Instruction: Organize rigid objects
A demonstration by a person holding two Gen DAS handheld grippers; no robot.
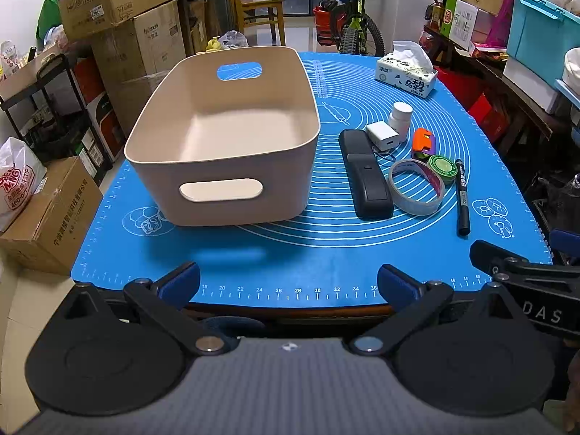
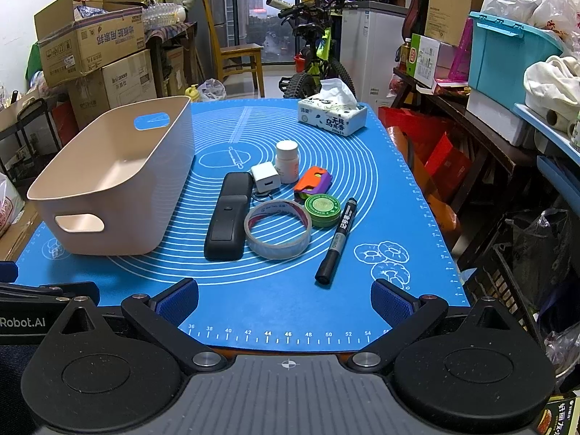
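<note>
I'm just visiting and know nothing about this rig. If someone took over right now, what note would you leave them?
Left gripper: open, empty, hovering at the near mat edge.
Right gripper: open, empty, same edge.
Bin: on the mat's left side, nothing inside.
Right of the bin, all on the mat: black case, tape roll, green tin, marker, charger, white bottle, orange-purple toy.
Done: nothing binned yet.
Left: likely move all seven into the bin. Tissue box at the far edge.

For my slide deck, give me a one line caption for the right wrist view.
Open right claw faces an empty beige bin beside loose items, tape roll and marker, on a blue mat.
</note>
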